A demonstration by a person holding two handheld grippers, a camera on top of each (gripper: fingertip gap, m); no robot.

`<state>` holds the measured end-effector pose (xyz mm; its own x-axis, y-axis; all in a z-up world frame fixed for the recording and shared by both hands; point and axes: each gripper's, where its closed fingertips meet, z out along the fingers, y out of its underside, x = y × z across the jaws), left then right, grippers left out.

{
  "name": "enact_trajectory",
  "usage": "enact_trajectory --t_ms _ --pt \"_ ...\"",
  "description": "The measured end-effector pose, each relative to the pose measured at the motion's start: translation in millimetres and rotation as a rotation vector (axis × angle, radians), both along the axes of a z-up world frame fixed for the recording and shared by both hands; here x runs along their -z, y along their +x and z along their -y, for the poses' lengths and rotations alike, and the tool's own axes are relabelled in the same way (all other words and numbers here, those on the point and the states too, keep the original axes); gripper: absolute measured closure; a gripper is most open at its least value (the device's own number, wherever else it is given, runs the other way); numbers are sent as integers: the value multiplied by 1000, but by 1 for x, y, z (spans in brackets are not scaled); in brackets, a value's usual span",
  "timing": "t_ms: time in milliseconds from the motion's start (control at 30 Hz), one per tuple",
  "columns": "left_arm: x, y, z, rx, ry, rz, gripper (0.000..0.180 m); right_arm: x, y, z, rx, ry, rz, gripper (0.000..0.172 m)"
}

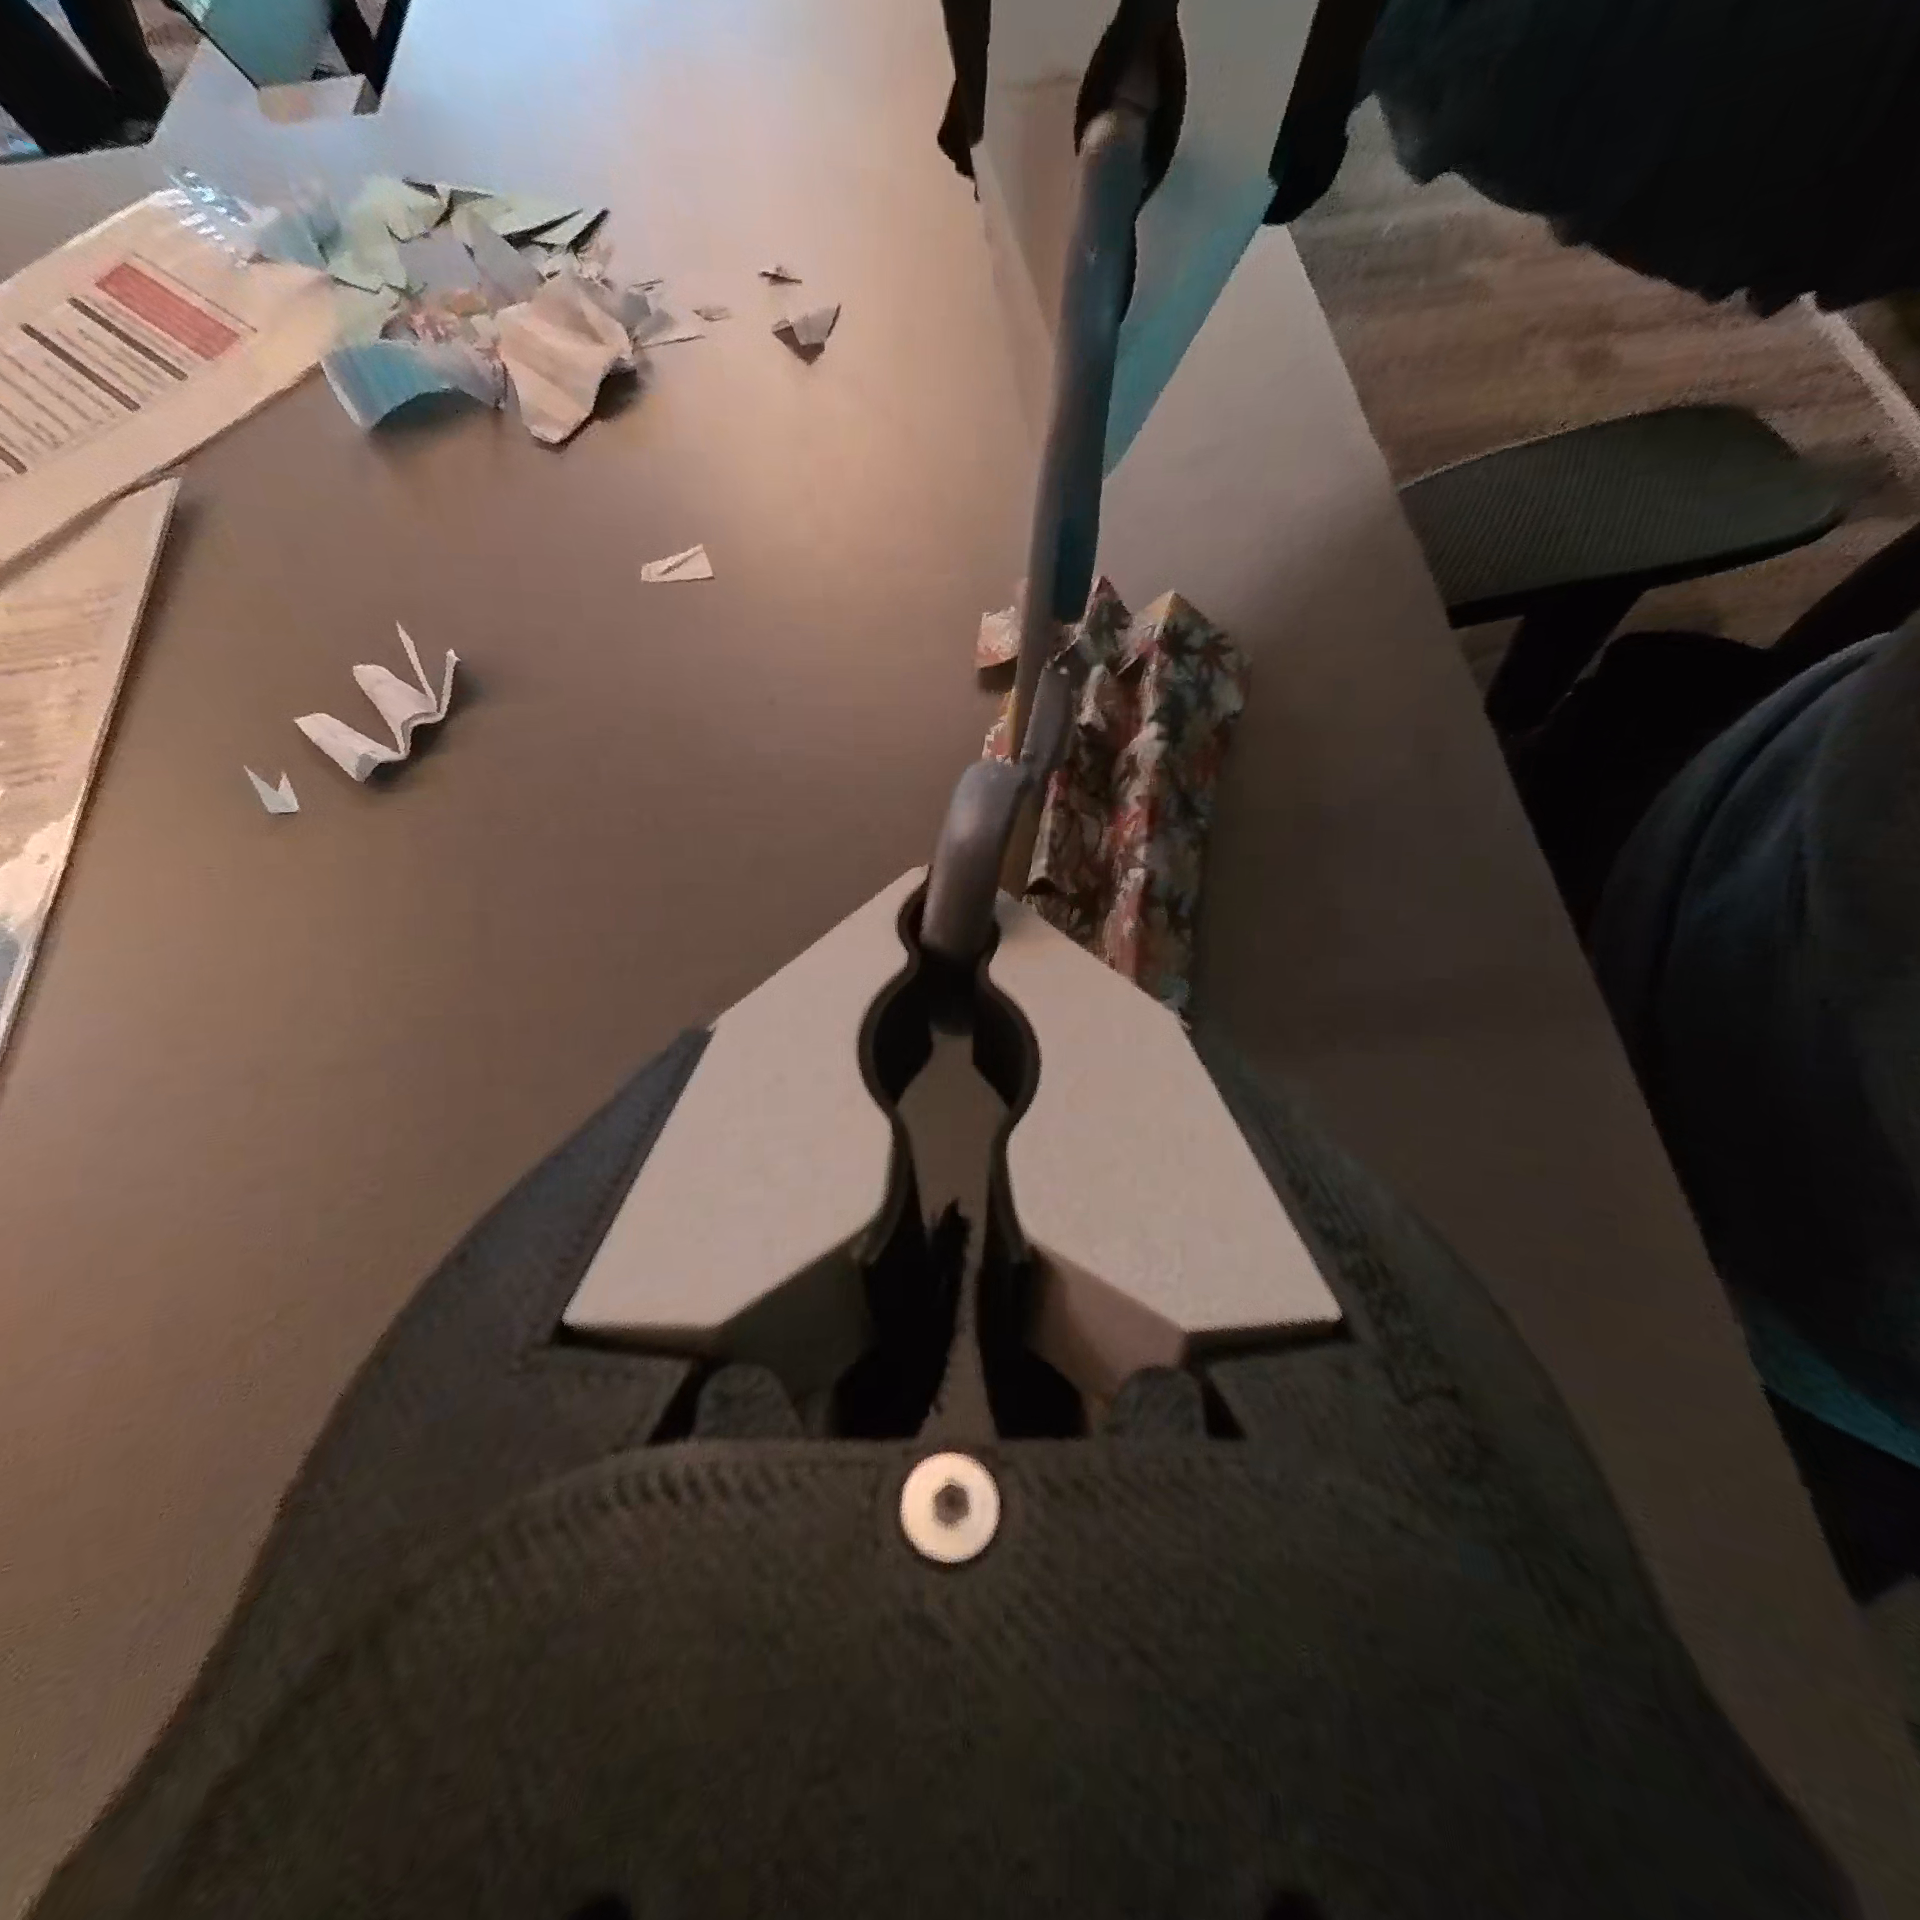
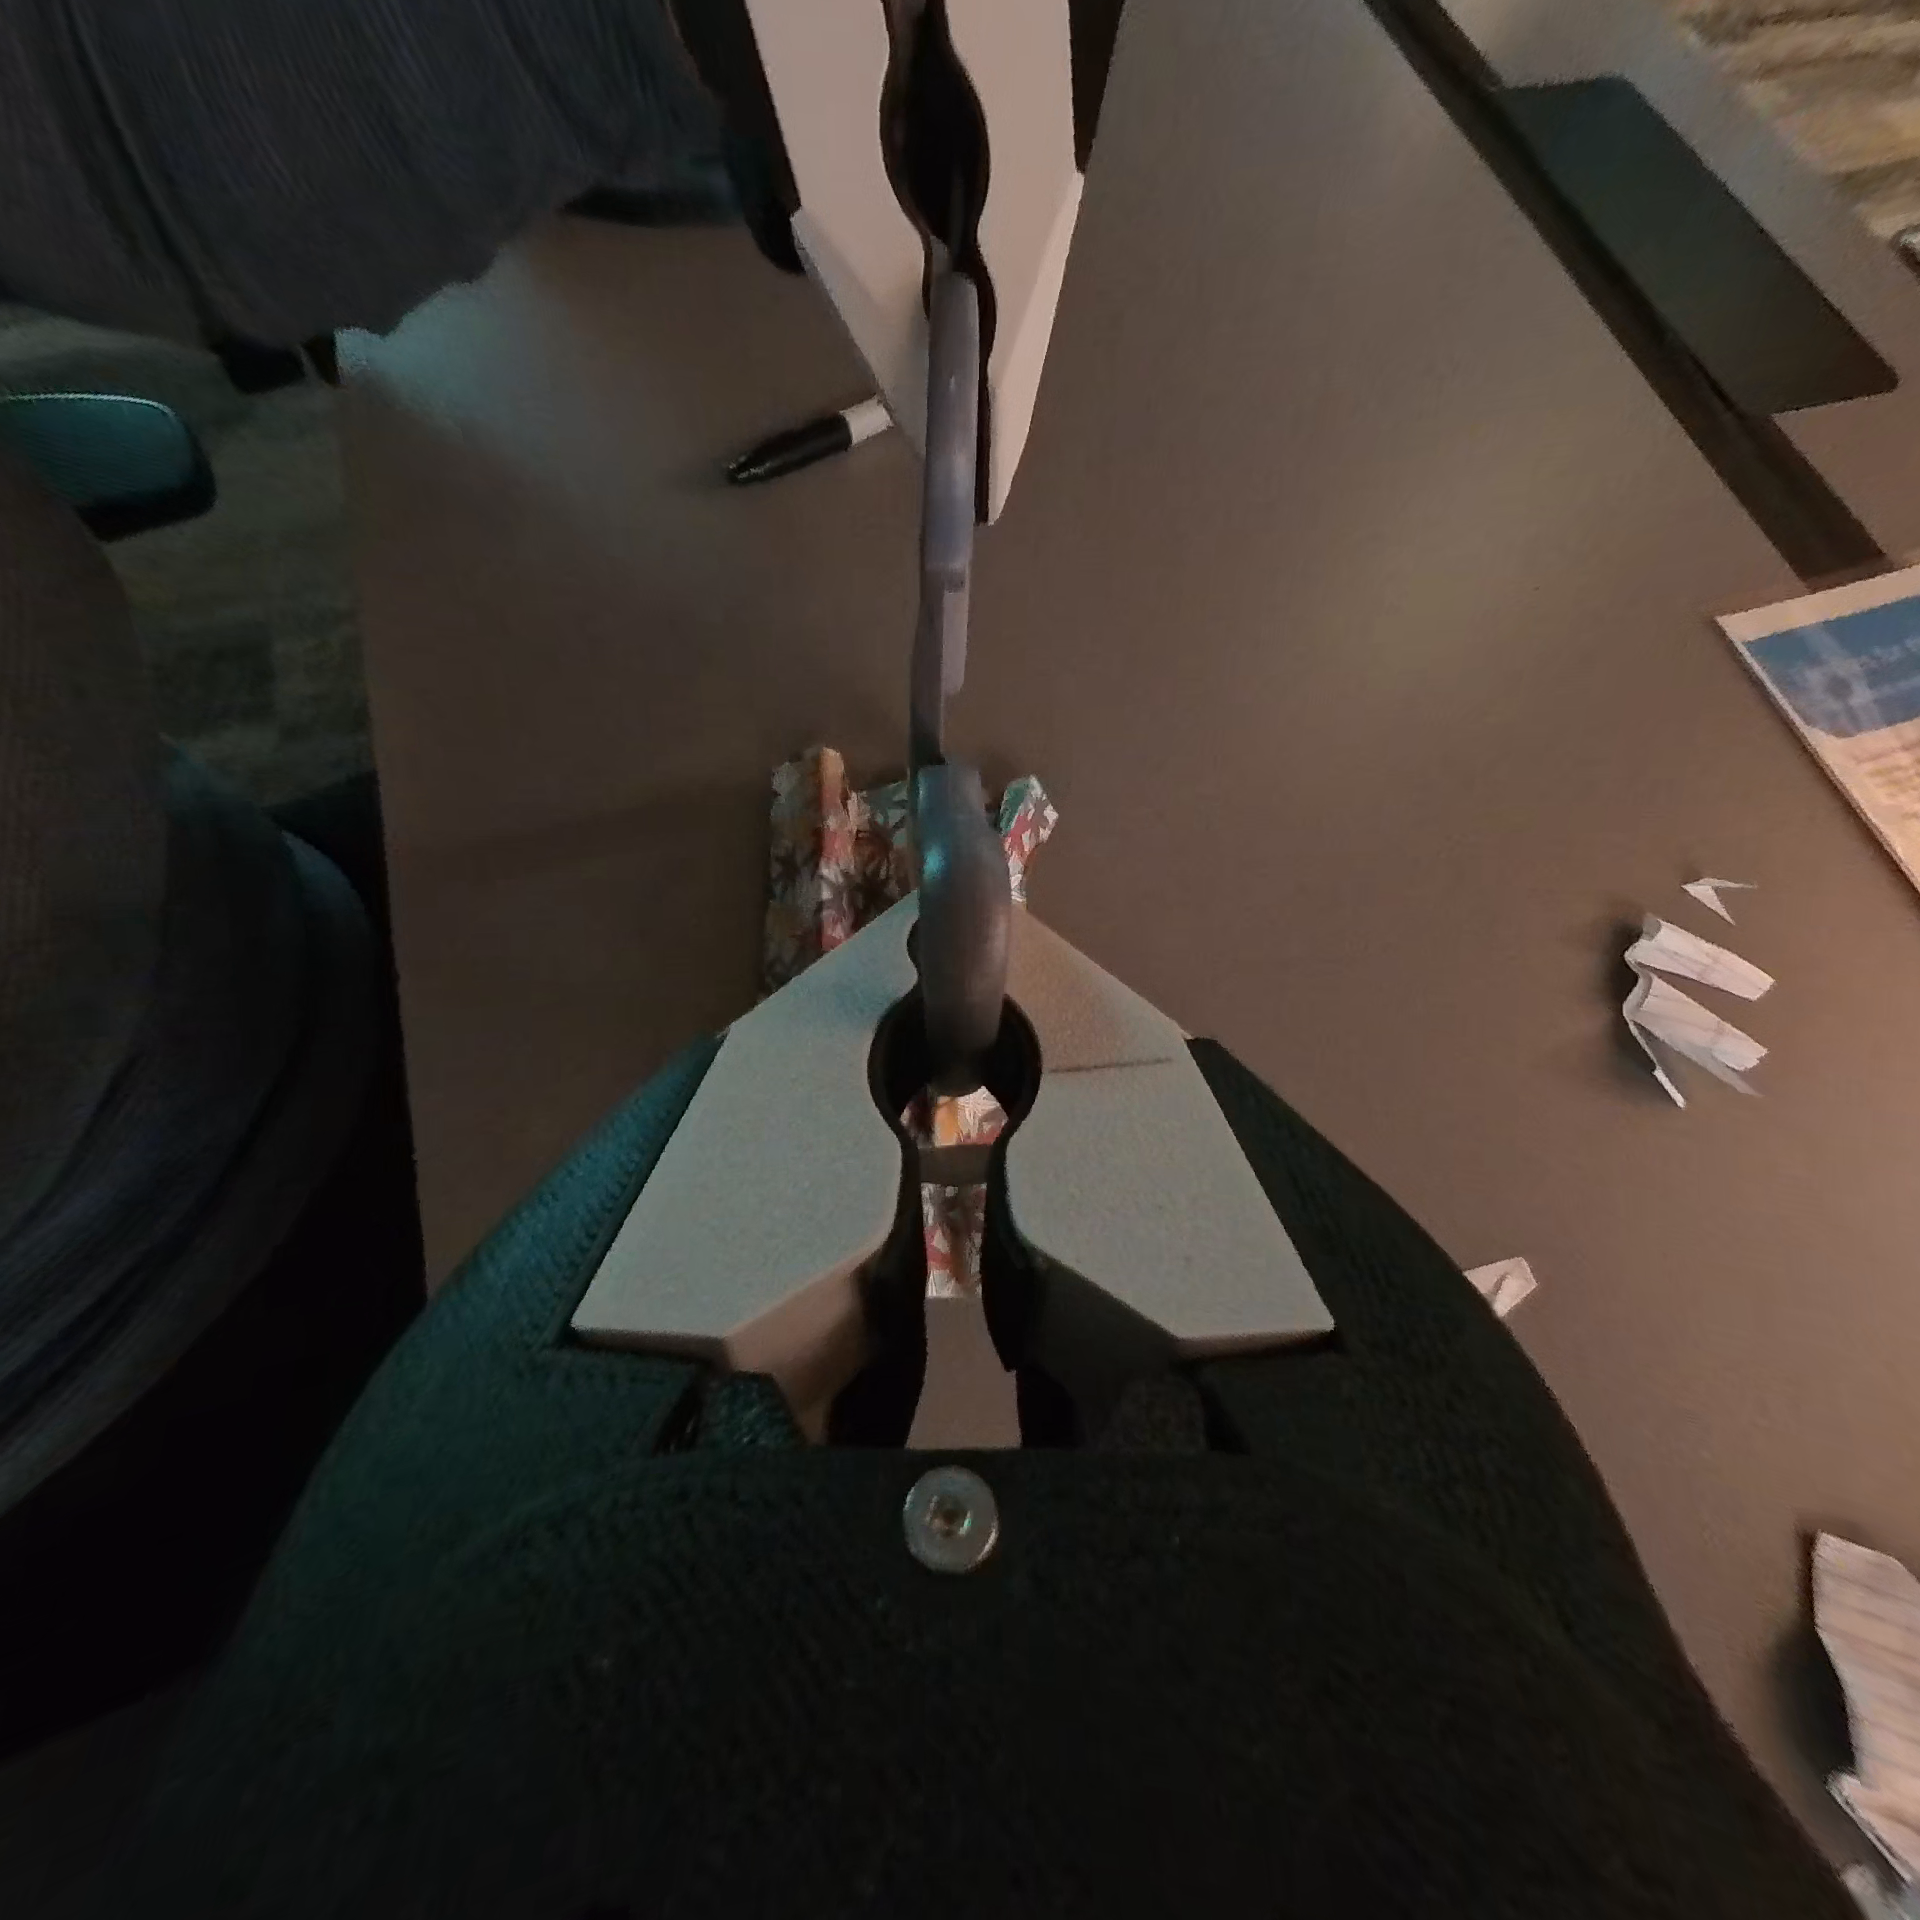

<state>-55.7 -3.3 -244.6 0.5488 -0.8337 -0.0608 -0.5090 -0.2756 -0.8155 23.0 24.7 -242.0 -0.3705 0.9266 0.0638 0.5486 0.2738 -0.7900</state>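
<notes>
Grey-blue long plastic-handled scissors span between both closed grippers, long axis running gripper to gripper: left gripper clamps one handle end, right gripper the other, above floral folded paper near the brown table's edge.

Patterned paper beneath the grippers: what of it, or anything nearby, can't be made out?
- Patterned paper: left wrist view, partly hidden behind the left gripper and grey tool.
- Grey tool: both views, edge-on, its kind unclear.
- Printed sheet: left wrist view, cut off by the left edge.
</notes>
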Motion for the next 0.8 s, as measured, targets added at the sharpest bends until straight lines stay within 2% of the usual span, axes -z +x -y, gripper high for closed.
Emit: enact_trajectory --t_ms 600,800 --pt "-20 10 7 -36 8 -123 180 -14 -2 6 -35 75 116 172" --pt "-34 23 12 1 45 -122 180 -18 -6 8 -46 130 137 172"
